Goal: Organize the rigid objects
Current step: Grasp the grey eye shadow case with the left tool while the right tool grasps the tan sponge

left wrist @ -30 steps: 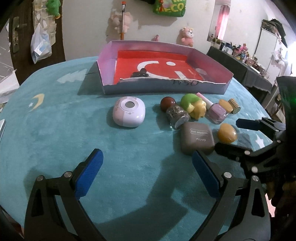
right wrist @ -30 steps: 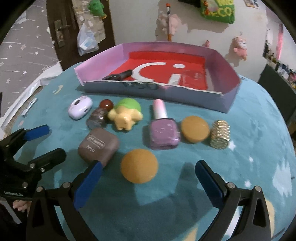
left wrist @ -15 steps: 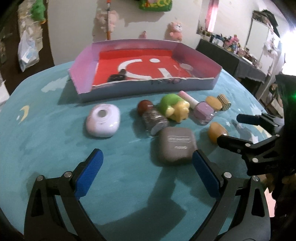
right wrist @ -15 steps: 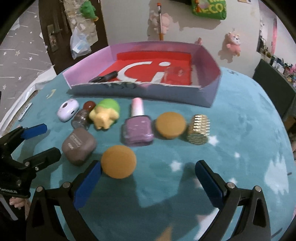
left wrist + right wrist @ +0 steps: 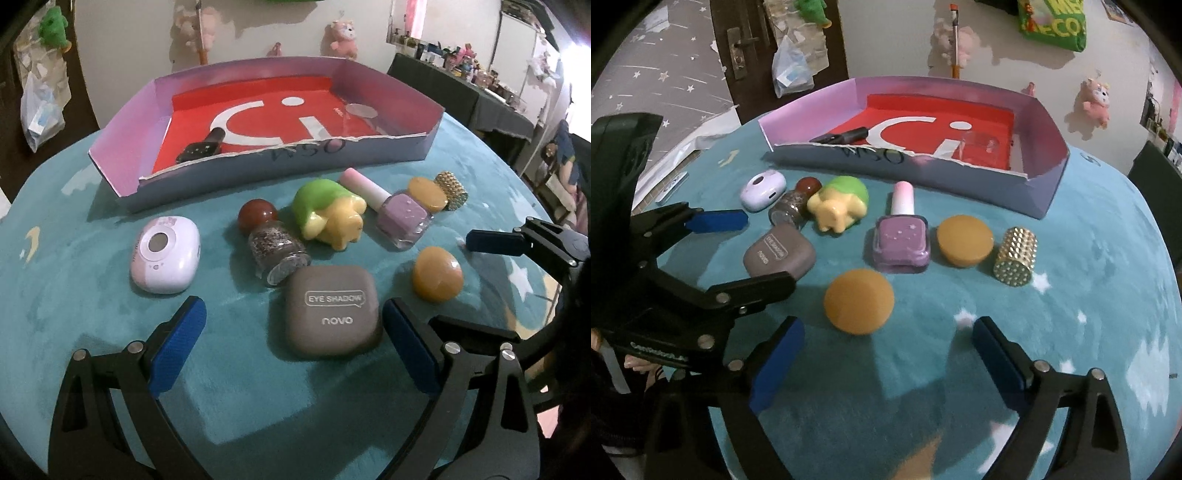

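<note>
A grey eye-shadow case (image 5: 332, 310) lies on the teal cloth just ahead of my open left gripper (image 5: 293, 354), nearer its right finger. Behind it lie a glitter bottle (image 5: 275, 251), a white-pink device (image 5: 166, 254), a green-yellow toy (image 5: 327, 214), a purple nail polish (image 5: 400, 214) and orange sponges (image 5: 437, 275). My open right gripper (image 5: 886, 365) sits just short of one orange sponge (image 5: 858, 301). The left gripper (image 5: 738, 251) also shows in the right wrist view, around the grey case (image 5: 779, 254). A gold studded cylinder (image 5: 1015, 256) lies at the right.
A shallow purple box (image 5: 280, 162) with a red floor stands behind the objects. It holds a black smartwatch (image 5: 201, 147) and a clear round item (image 5: 979, 144). The round table's edge drops off at right, with furniture beyond.
My left gripper has moved forward and right, so the grey case now lies close between its fingers. My right gripper has moved closer to the orange sponge. Both stay open.
</note>
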